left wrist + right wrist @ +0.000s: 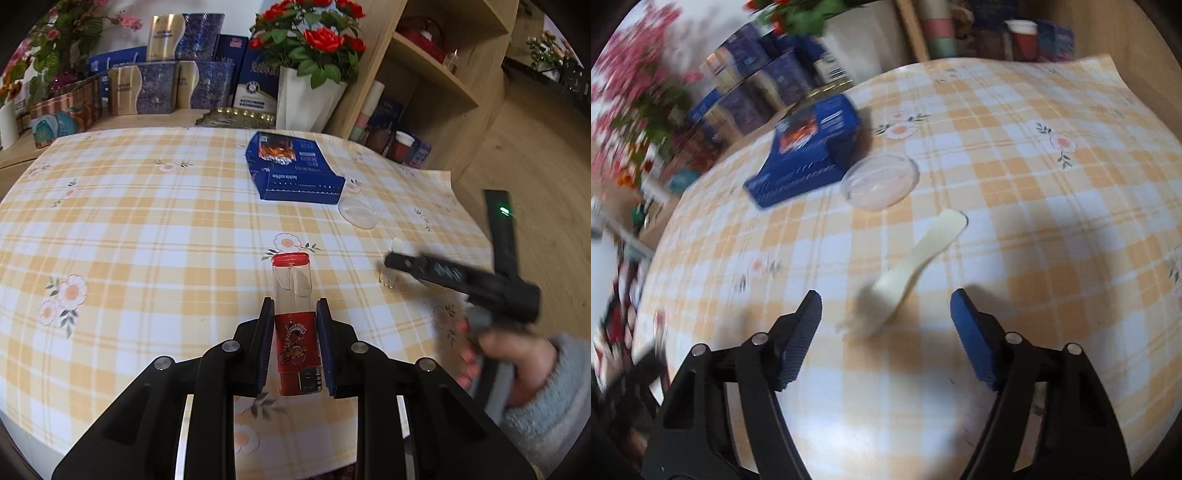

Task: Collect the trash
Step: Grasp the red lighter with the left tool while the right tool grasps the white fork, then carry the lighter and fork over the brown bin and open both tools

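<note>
A red-capped clear lighter [295, 325] sits low in the centre of the left wrist view, pinched by the left gripper [294, 317] above the checked tablecloth [147, 221]. A pale plastic fork [912, 266] lies mid-frame ahead of the spread right gripper [886, 314], untouched; a clear lid [881, 181] and blue box [809, 144] lie upper left.

Wooden shelf unit [436, 74], wood floor [535, 155], checked tablecloth [147, 221]

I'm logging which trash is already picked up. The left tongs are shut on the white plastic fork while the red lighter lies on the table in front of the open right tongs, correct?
No, the two items are swapped. The left wrist view shows the left tongs shut on the red lighter. The white plastic fork lies on the table in front of the open right tongs, as the right wrist view shows.
</note>
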A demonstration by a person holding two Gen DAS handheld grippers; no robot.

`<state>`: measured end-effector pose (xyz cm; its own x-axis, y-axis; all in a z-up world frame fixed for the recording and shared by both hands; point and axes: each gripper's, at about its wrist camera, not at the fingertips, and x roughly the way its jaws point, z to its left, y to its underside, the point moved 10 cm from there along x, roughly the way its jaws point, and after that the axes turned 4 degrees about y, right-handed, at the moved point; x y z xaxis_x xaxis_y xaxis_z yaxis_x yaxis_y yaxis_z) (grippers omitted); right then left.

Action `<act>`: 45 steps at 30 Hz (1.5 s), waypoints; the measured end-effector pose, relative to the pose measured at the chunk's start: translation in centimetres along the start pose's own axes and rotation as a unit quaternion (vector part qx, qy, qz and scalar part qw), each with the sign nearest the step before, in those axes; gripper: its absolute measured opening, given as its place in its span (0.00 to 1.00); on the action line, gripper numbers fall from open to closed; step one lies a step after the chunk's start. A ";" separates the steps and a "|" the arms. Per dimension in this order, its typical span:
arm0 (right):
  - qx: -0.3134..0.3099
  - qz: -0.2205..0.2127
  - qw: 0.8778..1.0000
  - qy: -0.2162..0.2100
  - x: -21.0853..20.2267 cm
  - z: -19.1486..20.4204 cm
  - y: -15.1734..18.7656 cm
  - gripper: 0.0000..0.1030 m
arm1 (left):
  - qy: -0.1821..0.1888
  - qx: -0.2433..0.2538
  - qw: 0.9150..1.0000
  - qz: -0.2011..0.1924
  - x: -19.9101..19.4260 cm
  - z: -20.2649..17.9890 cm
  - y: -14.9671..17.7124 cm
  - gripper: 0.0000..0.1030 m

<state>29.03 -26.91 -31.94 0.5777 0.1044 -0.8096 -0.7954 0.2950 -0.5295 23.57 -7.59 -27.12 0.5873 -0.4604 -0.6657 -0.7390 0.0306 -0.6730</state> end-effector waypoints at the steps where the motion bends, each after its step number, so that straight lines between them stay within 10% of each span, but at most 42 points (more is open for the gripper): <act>1: 0.012 0.006 1.000 0.006 0.5 0.0 -0.3 0.60 | 0.002 -0.002 1.000 -0.002 -0.3 0.2 0.1 0.22; 8: 0.000 0.007 0.998 0.065 1.7 0.3 -1.0 0.07 | 0.011 -0.016 1.000 -0.002 -1.6 1.1 1.1 0.22; 25: -0.038 -0.044 0.998 -0.025 -5.6 2.1 2.8 0.07 | 0.039 -0.016 0.999 0.005 -3.4 -0.2 3.7 0.22; 45: -0.196 0.042 0.977 -0.066 -13.7 4.1 21.2 0.07 | 0.055 0.004 0.998 0.017 -10.1 -3.4 9.3 0.22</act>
<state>4.98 -18.22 -30.99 0.5051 0.2423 -0.8283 -0.8352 -0.1043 -0.5399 9.62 -5.70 -25.57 0.5215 -0.5540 -0.6490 -0.7548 0.0552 -0.6536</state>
